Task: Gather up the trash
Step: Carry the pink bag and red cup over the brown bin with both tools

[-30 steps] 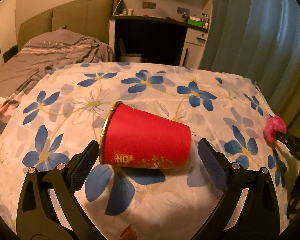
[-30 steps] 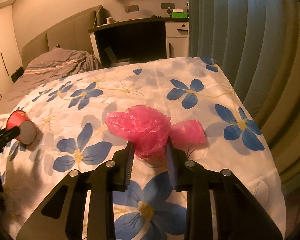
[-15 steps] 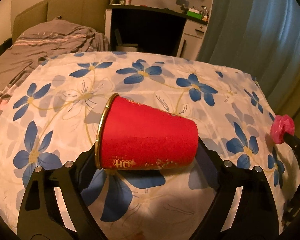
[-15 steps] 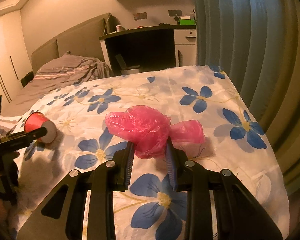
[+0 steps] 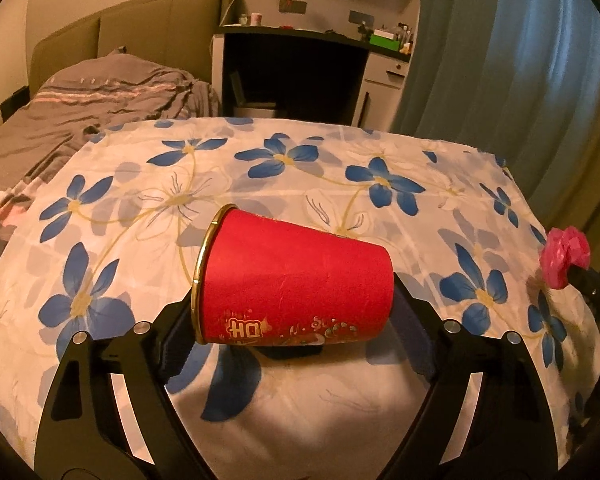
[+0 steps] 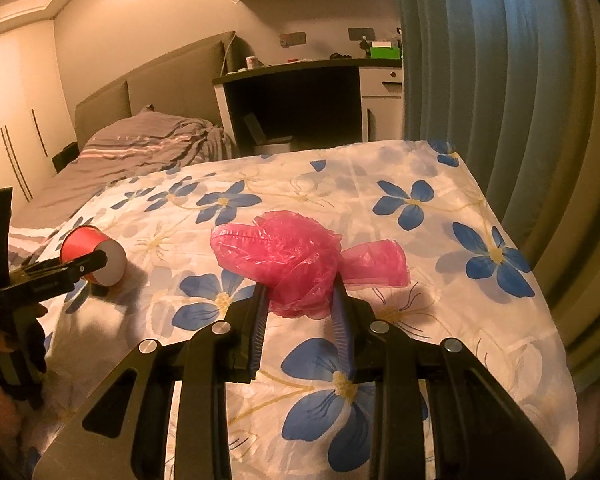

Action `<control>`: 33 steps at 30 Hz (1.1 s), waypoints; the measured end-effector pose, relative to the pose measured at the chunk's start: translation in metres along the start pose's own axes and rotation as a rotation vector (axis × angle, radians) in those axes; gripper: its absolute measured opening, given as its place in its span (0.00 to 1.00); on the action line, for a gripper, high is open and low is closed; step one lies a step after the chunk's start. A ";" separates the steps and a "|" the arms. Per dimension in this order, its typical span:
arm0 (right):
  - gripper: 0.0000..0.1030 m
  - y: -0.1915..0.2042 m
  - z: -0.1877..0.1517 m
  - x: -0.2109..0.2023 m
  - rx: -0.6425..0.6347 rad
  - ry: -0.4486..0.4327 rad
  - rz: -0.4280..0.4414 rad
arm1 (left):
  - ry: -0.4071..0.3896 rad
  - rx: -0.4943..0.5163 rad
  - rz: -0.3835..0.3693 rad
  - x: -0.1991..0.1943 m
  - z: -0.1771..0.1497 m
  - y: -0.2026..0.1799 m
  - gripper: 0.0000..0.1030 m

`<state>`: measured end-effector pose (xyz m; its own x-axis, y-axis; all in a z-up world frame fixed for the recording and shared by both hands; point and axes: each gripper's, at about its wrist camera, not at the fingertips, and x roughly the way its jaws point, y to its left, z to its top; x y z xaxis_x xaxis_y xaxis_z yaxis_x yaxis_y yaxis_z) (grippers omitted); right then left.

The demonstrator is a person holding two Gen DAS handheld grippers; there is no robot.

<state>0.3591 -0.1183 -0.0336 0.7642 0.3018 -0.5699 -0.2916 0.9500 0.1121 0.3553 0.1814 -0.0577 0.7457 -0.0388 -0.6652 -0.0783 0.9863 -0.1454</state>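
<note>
Room: we see a dim bedroom with a padded headboard point(image 6: 172, 80), a dark desk point(image 5: 296, 60) and a blue curtain point(image 6: 480, 80).
Surface: a white cloth with blue flowers point(image 5: 340, 168) covers the near surface.
Red paper cup point(image 5: 294, 280): it lies on its side on the cloth, gold rim to the left in the left wrist view.
Left gripper point(image 5: 294, 332): we see its jaws set wide, one at the cup's rim end and one at its base (whether the pads press, we cannot tell).
Pink plastic bag point(image 6: 300, 264): crumpled, bunched between the fingers.
Right gripper point(image 6: 300, 312): we see its jaws narrow, clamped on the bag.
Spacing: cup and bag sit well apart.
</note>
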 end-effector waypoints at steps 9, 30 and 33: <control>0.30 0.001 0.003 -0.032 -0.009 -0.038 0.015 | -0.069 0.028 -0.011 -0.048 0.004 -0.028 0.82; 0.30 -0.026 -0.048 -0.178 -0.006 -0.144 0.005 | -0.187 0.138 -0.104 -0.168 -0.056 -0.152 0.82; 0.30 -0.039 -0.056 -0.195 0.020 -0.160 -0.009 | -0.186 0.152 -0.133 -0.175 -0.063 -0.173 0.82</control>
<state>0.1897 -0.2188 0.0278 0.8491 0.3013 -0.4338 -0.2746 0.9535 0.1247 0.1968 0.0080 0.0378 0.8528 -0.1530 -0.4994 0.1179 0.9878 -0.1014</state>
